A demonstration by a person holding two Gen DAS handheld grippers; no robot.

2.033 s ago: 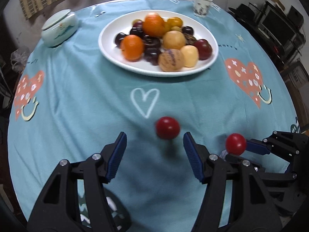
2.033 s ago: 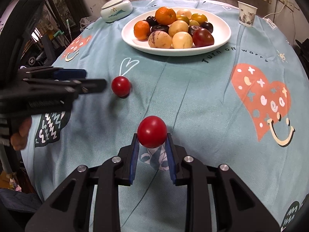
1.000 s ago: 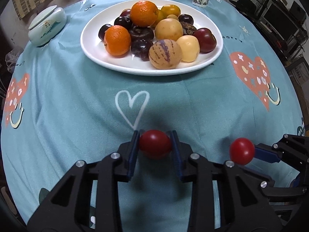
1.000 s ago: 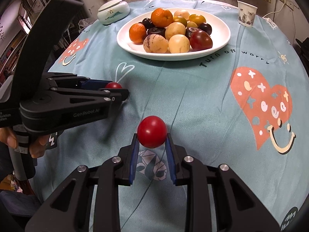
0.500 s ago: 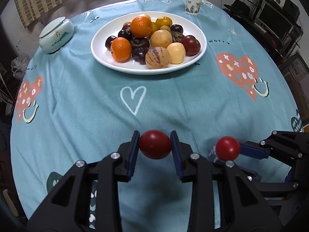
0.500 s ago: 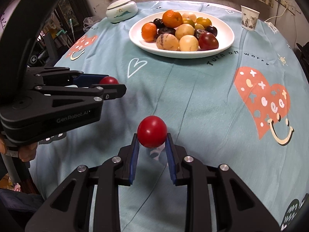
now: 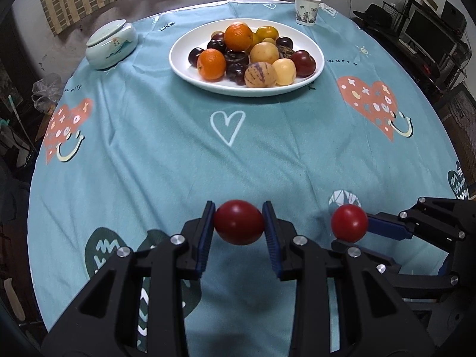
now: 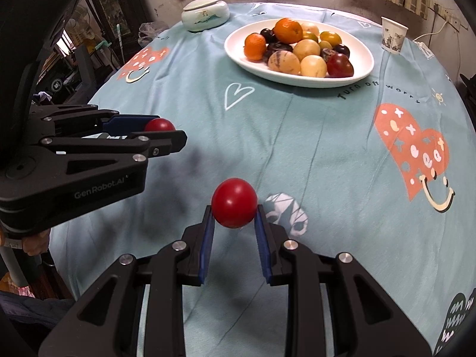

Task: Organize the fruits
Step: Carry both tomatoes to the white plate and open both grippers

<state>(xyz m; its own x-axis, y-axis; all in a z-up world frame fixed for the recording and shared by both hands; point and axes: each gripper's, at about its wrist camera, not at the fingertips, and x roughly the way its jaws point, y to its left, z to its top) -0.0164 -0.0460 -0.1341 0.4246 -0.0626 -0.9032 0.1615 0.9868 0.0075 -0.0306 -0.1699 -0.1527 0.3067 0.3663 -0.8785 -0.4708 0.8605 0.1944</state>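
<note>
- Gripping a dark red tomato (image 7: 239,222), your left gripper (image 7: 239,223) has its blue pads pressed on both sides of it, jaws nearly closed around the fruit.
- Your right gripper (image 8: 234,205) is likewise clamped on a second, brighter red tomato (image 8: 234,203), which sits at the very tips of its fingers.
- Both tomatoes hang above the teal tablecloth (image 7: 166,160), clear of the fabric, at the near side of the round table.
- From your left camera, the right gripper comes in from the right edge, its tomato just beside the left gripper's far finger.
- From your right camera, the left gripper reaches in from the left edge, and only the top of its tomato shows behind the upper finger.
- The white plate (image 7: 181,68) stands well apart from both grippers, on the far half of the table, past the white outline heart (image 7: 227,126).
- On that plate you have two oranges, several dark plums, pale yellow round fruits, a striped one and a dark red one, heaped and touching.
- A lidded ceramic jar (image 7: 111,44) stands left of the plate; a paper cup (image 7: 306,10) stands beyond it to the right.
</note>
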